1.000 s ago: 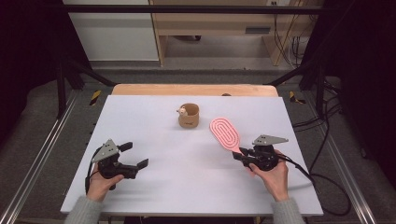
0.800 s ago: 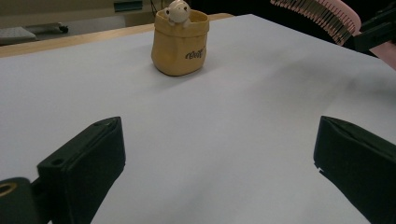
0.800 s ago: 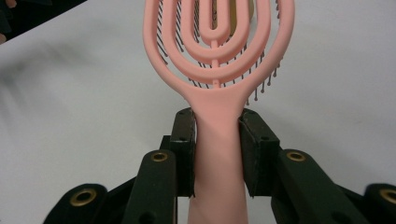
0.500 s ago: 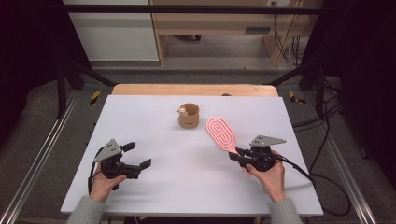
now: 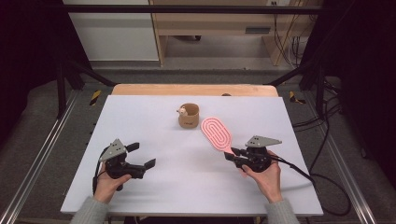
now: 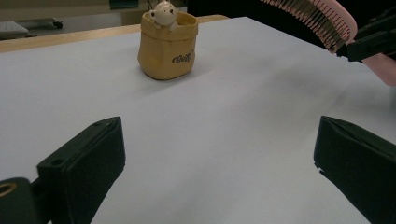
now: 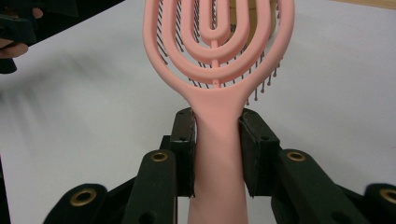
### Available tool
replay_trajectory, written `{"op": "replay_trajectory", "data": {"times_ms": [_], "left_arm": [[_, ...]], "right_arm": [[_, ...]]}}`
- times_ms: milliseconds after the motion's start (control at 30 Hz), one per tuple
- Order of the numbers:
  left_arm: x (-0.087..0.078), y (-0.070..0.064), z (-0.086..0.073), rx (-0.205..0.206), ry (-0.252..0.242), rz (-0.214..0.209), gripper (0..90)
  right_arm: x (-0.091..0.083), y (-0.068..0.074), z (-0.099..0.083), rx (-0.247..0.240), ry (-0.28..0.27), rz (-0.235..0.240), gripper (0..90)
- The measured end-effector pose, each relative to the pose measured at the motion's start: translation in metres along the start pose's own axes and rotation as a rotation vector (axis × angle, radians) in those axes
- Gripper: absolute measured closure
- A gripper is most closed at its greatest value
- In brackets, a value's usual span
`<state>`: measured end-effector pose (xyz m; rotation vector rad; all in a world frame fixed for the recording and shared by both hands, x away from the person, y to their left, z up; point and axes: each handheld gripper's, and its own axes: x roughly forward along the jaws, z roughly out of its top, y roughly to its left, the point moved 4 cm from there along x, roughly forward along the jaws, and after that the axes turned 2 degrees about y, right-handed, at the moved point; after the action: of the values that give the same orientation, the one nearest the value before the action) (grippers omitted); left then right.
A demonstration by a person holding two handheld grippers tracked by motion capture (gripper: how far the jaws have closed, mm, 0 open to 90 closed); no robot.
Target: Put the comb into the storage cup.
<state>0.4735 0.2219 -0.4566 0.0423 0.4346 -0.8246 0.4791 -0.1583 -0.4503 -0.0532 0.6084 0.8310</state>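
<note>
A pink vented hairbrush (image 5: pixel 216 132) is held above the white table, its head pointing toward the tan cup (image 5: pixel 188 115). My right gripper (image 5: pixel 232 154) is shut on the brush handle; in the right gripper view the handle (image 7: pixel 217 140) sits squeezed between both jaws, bristles facing down. The tan cup (image 6: pixel 168 44) has a small animal figure (image 6: pixel 163 11) peeking over its rim. My left gripper (image 5: pixel 142 155) rests at the table's left front, open, with nothing between its jaws. In the left gripper view the brush head (image 6: pixel 317 18) shows at the upper right.
The white tabletop (image 5: pixel 154 121) has a wooden strip (image 5: pixel 191 89) along its far edge. Black cables (image 5: pixel 299 170) trail off the right gripper. Dark frame posts and a wooden bench stand beyond the table.
The right gripper has carried the brush left, toward the cup. The left gripper has shifted slightly right and nearer.
</note>
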Motion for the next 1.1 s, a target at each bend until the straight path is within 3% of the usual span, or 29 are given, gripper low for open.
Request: {"op": "replay_trajectory", "data": {"times_ms": [700, 1100], "left_arm": [[0.010, -0.010, 0.014, -0.013, -0.013, 0.002, 2.0], [0.018, -0.017, 0.025, -0.020, -0.030, -0.020, 1.8]], "right_arm": [[0.007, 0.006, 0.007, -0.013, -0.026, 0.018, 69.5], [0.012, 0.014, 0.013, -0.028, -0.040, 0.028, 69.5]]}}
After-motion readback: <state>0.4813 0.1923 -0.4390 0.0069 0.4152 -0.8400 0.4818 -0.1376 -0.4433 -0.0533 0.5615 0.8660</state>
